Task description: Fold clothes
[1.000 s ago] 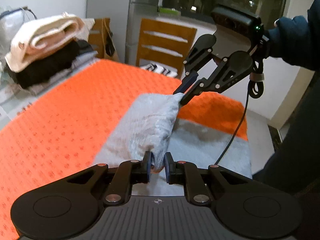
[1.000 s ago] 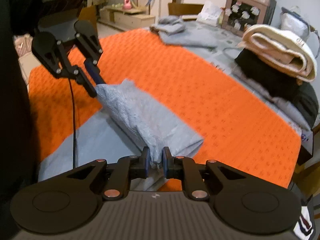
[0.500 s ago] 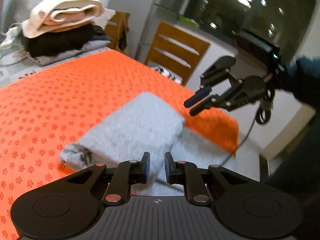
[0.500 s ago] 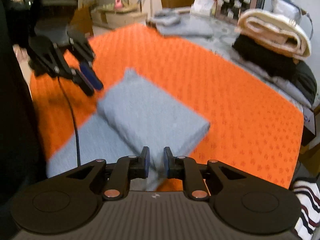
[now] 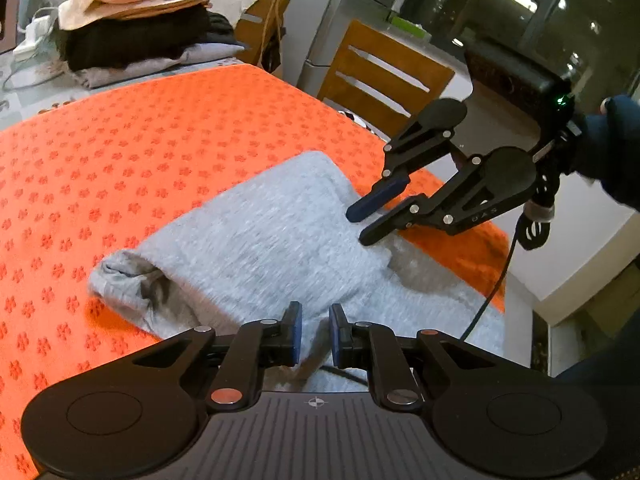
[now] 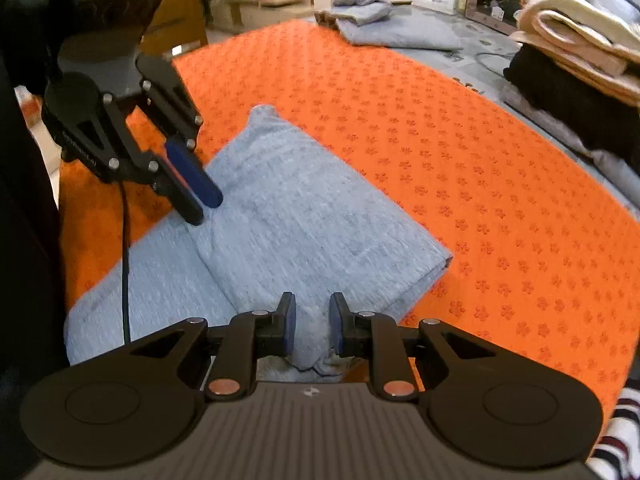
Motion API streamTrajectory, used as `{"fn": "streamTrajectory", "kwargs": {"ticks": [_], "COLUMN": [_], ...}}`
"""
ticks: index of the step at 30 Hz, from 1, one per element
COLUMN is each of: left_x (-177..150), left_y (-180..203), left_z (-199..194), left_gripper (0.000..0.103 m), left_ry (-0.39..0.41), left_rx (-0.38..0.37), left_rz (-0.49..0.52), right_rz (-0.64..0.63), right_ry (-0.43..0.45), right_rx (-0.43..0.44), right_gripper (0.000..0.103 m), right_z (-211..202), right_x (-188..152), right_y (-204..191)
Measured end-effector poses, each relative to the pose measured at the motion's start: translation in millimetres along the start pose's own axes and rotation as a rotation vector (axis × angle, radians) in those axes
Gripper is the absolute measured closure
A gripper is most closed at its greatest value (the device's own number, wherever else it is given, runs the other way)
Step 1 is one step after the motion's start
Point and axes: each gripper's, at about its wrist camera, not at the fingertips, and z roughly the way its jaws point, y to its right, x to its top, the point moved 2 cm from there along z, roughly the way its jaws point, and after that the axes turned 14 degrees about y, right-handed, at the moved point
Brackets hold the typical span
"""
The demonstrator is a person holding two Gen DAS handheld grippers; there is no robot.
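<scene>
The grey garment (image 6: 304, 216) lies folded at the mat's (image 6: 460, 152) near edge. Left gripper (image 5: 314, 334) narrow and empty; right gripper (image 6: 312, 330) is opening, cloth between its jaws. A snagged pad could drag the fold open.

Garment (image 5: 264, 236) on mat (image 5: 120, 152) (stack (image 5: 140, 20) behind).

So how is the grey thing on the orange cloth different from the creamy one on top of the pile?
The grey garment lies flat on the orange cloth, folded partway over itself; the cream garment sits high on a stack of dark clothes. The grey one lies right under both grippers; the cream one lies far from them. Both are soft, folded clothes.
</scene>
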Motion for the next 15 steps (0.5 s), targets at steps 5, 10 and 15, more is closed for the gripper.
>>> {"fn": "streamTrajectory", "kwargs": {"ticks": [5, 10, 15], "left_x": [11.3, 18.0, 17.5], "left_y": [2.3, -13.7, -34.1], "left_z": [-19.4, -22.3, -21.2], "left_gripper": [0.083, 0.08, 0.08], "left_ry": [0.061, 0.094, 0.099], "left_rx": [0.007, 0.066, 0.135], "left_rz": [-0.009, -0.035, -0.071], "right_rz": [-0.012, -0.046, -0.048], "right_ry": [0.03, 0.065, 0.062], "right_rx": [0.014, 0.026, 0.022], "right_gripper": [0.079, 0.076, 0.076], "right_z": [-8.1, -11.2, 2.6], "right_x": [12.5, 27.1, 33.8], "right_y": [2.2, 8.2, 23.9]}}
